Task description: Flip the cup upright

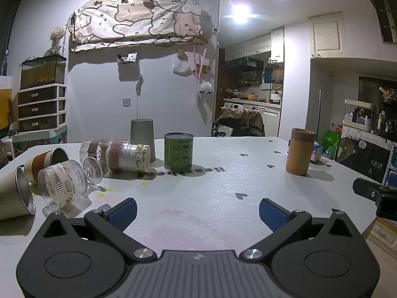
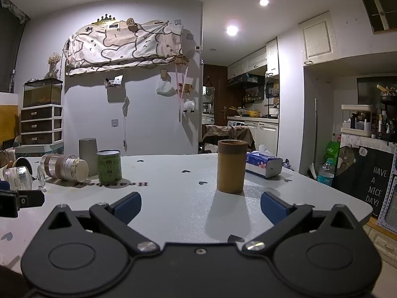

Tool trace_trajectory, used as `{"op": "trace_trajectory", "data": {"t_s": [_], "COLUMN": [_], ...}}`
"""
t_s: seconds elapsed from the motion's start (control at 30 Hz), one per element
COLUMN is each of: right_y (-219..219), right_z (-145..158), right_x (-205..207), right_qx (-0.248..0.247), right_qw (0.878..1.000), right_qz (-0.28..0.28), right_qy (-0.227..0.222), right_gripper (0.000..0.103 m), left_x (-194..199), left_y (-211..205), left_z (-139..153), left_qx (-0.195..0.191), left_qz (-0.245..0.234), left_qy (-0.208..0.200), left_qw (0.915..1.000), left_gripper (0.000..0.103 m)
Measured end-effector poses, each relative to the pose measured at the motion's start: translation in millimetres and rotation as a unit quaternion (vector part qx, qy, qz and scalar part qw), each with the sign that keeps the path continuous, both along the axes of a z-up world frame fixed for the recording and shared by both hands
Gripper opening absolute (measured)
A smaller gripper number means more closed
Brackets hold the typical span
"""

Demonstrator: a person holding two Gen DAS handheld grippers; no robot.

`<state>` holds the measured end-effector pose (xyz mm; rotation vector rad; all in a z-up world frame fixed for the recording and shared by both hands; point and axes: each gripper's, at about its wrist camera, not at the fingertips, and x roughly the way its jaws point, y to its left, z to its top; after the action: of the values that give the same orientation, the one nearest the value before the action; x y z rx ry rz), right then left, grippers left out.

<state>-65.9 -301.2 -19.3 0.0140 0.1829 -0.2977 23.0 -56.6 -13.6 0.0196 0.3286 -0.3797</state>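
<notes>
Several cups lie on their sides at the table's left: a ribbed glass goblet (image 1: 63, 185), a cream steel-lined cup (image 1: 15, 196), a brown-banded cup (image 1: 46, 161) and a clear tumbler with a brown band (image 1: 126, 155). A grey cup (image 1: 143, 136) stands upside down behind them. A tan cup (image 1: 299, 155) stands upright at the right, also in the right wrist view (image 2: 232, 166). My left gripper (image 1: 197, 214) is open and empty, low over the table, right of the goblet. My right gripper (image 2: 201, 207) is open and empty, just short of the tan cup.
A green tin can (image 1: 178, 151) stands mid-table, also in the right wrist view (image 2: 109, 166). A blue tissue pack (image 2: 264, 165) lies behind the tan cup. The table's right edge (image 2: 367, 208) drops off to the floor, where a water bottle (image 2: 325, 172) stands.
</notes>
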Motion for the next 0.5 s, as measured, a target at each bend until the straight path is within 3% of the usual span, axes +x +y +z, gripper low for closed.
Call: {"op": "trace_trajectory", "data": {"t_s": [0.5], "right_y": [0.1], "right_z": [-1.9], "right_x": [1.0], "right_qx": [0.002], "right_qw": [1.000], "right_qz": [0.003], "right_qy": [0.003], "right_gripper": [0.103], "left_x": [-1.0], "left_y": [-1.2], "left_z": [0.5], "left_qx": [0.001], "left_qz": [-0.002], "left_qy": [-0.003], "left_qw": [1.0000], "left_gripper": [0.103]}}
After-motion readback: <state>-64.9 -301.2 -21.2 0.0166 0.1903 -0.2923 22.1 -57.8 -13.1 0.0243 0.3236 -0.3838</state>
